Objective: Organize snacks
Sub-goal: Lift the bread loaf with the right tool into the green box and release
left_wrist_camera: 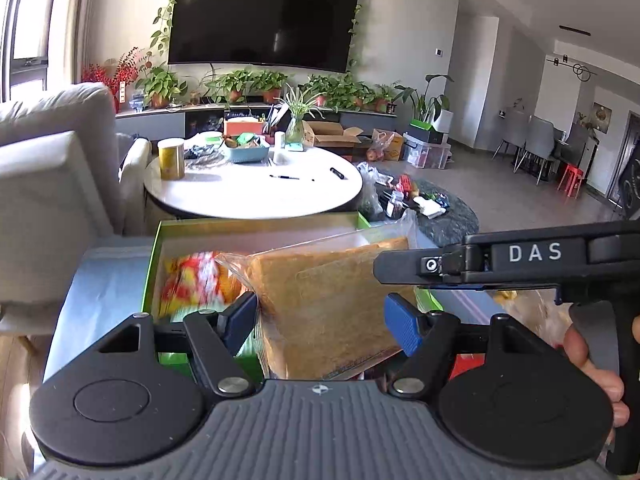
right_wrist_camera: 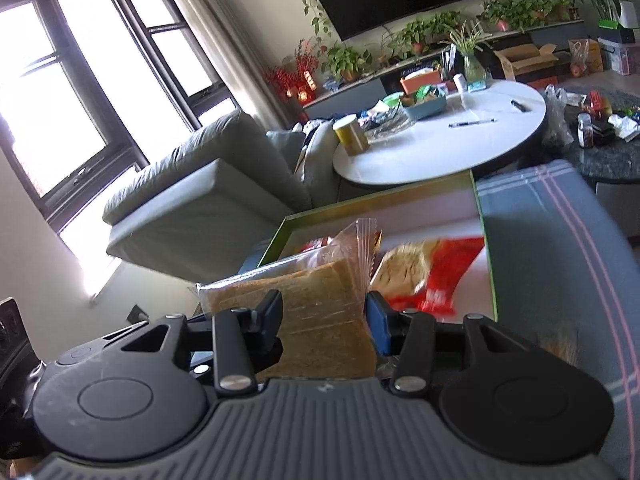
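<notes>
A dark television [left_wrist_camera: 262, 16] hangs above potted plants [left_wrist_camera: 240, 86] behind a round white table [left_wrist_camera: 256, 194].

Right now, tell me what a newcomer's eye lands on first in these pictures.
First, the clear bag of brown crackers, held between both tools over the green-rimmed box. In that box lies a blurred red and yellow snack pack. Behind them, the white round table sits beneath the big dark TV.

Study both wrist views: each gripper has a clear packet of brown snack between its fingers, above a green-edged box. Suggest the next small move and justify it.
Probably lower the left gripper so its brown packet goes into the green-edged box. The box lies open directly ahead with bare floor beside the red-and-yellow packet already inside; the right gripper could follow with its own packet.
</notes>
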`<state>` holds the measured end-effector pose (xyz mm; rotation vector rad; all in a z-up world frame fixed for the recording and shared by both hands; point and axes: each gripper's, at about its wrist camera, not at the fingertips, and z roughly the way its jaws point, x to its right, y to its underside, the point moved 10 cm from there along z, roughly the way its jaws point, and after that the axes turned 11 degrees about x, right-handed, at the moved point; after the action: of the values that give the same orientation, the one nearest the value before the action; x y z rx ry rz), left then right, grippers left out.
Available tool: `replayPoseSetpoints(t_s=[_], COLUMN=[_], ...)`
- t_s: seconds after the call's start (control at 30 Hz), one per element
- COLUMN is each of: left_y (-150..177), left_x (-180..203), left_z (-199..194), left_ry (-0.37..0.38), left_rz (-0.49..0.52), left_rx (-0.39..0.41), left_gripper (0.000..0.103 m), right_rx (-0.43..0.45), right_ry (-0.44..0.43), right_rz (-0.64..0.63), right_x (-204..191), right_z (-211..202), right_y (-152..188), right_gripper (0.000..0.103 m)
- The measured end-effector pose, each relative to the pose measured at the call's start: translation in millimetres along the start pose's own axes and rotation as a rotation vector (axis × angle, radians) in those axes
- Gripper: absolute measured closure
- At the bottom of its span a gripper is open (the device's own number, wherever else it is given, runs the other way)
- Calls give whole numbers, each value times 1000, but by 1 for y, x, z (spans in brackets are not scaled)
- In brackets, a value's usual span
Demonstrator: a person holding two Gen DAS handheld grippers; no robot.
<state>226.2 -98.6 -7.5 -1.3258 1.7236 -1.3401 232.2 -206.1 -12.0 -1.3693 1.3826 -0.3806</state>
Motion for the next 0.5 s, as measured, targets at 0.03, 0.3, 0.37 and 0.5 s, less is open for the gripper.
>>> replayPoseSetpoints(t_s=[0.03, 0.3, 0.37, 0.5], left_y=[-5, -30, -31, -30], left_x=[1, 2, 0, -3], left_z=[9, 76, 93, 125], left_ry=[1, -6, -8, -15], left_rz=[5, 55, 51, 58], left_rx=[-1, 9, 5, -2], left_gripper=[37, 37, 37, 37], right_rx=[11, 86, 98, 106], right_ry=[1, 23, 28, 45], right_rz=[2, 10, 17, 28], right_x=[3, 34, 43, 59], right_z=[4, 41, 49, 65], right_y=[-7, -45, -51, -59], right_gripper=[54, 52, 52, 52])
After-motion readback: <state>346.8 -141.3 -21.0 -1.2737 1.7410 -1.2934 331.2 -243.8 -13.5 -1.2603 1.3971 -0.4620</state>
